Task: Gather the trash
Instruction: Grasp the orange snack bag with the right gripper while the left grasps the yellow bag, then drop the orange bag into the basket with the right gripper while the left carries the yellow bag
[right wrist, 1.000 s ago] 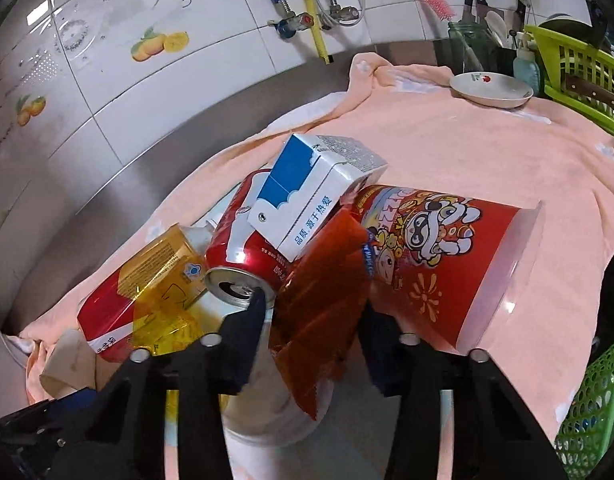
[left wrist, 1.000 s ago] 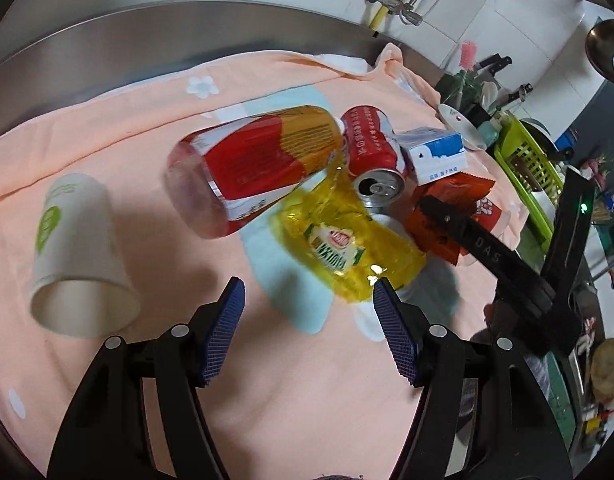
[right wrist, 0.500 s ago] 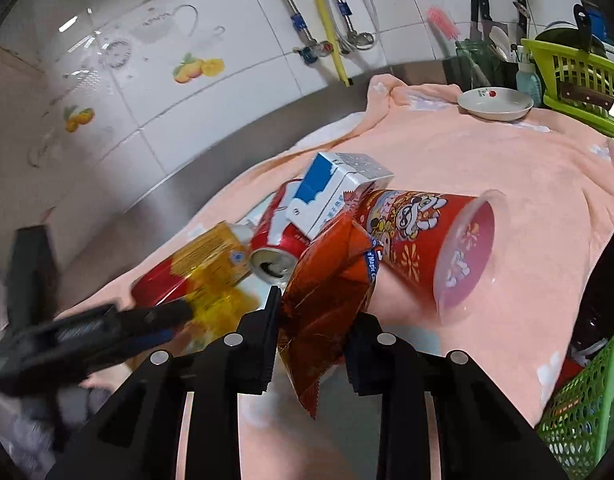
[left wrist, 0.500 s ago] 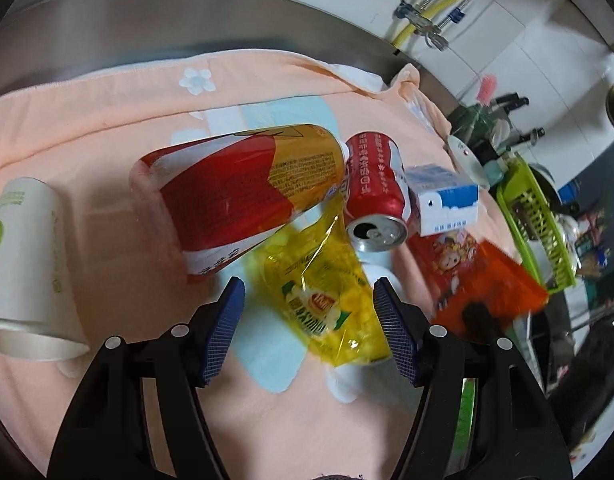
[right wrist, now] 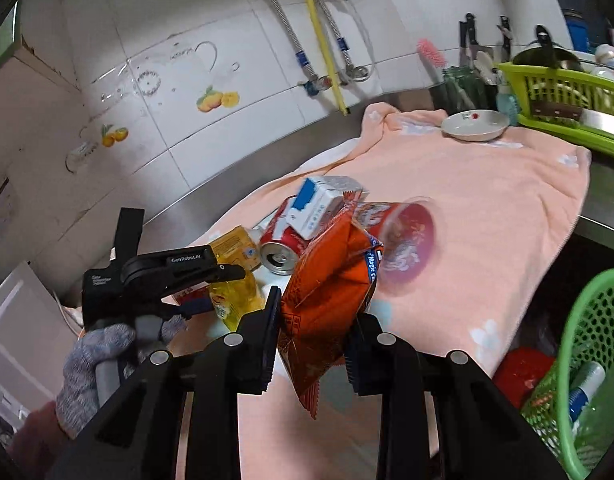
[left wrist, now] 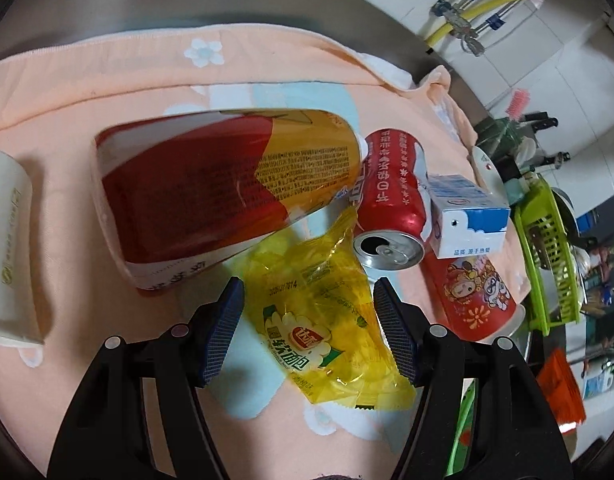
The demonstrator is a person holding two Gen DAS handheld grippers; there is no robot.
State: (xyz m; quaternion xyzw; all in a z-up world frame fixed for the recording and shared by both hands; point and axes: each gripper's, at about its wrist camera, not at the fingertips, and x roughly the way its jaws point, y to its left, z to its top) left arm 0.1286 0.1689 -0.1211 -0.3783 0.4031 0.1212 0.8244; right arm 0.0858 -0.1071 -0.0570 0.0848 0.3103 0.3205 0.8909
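Observation:
My right gripper (right wrist: pixel 311 340) is shut on an orange snack wrapper (right wrist: pixel 327 292) and holds it above the peach towel (right wrist: pixel 487 200). My left gripper (left wrist: pixel 309 316) is open, its fingers on either side of a yellow plastic wrapper (left wrist: pixel 323 312) lying on the towel (left wrist: pixel 107 72); it also shows in the right wrist view (right wrist: pixel 195 276). Around lie a red-and-yellow tub (left wrist: pixel 223 184), a red drink can (left wrist: pixel 391 200), a blue-and-white carton (left wrist: pixel 467 216), a red cartoon cup (left wrist: pixel 471 296) and a white paper cup (left wrist: pixel 7 248).
A green basket (right wrist: pixel 587 360) holding some items stands low at the right, beside the counter edge. A green dish rack (right wrist: pixel 563 92), a white dish (right wrist: pixel 475 126) and a knife block stand at the back right. The tiled wall and pipes are behind.
My right gripper lifted the orange wrapper off the pile and pulled back, away from the can and carton. My left gripper moved forward until its fingers straddle the yellow wrapper.

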